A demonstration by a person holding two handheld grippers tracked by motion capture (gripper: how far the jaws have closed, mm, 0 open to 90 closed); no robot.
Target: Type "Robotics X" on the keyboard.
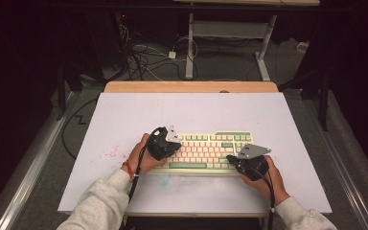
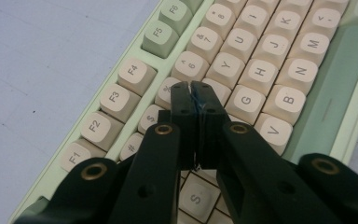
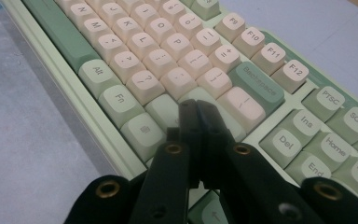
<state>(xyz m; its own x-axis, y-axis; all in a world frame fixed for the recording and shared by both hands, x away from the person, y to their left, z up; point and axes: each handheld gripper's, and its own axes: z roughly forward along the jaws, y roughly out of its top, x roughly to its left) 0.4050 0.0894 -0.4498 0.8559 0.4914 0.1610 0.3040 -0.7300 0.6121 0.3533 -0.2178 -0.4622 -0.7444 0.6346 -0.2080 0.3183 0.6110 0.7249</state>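
Both hand-held grippers, left (image 2: 190, 88) and right (image 3: 196, 106), jaws pressed together, hide keys of the keyboard (image 1: 206, 151) beneath.

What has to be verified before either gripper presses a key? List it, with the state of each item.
1. Left gripper shut, so both jaws act as one tip: ok.
2. Right gripper shut the same way: ok.
3. Left tip over the keyboard, near the number row beside the 6 key: ok; contact with a key: cannot tell.
4. Right tip over the green keys below the Backspace key: ok; which key lies under it: cannot tell.
5. Keyboard lying flat on the white table: ok.
6. Both hands holding the grippers, left hand and right hand: ok.
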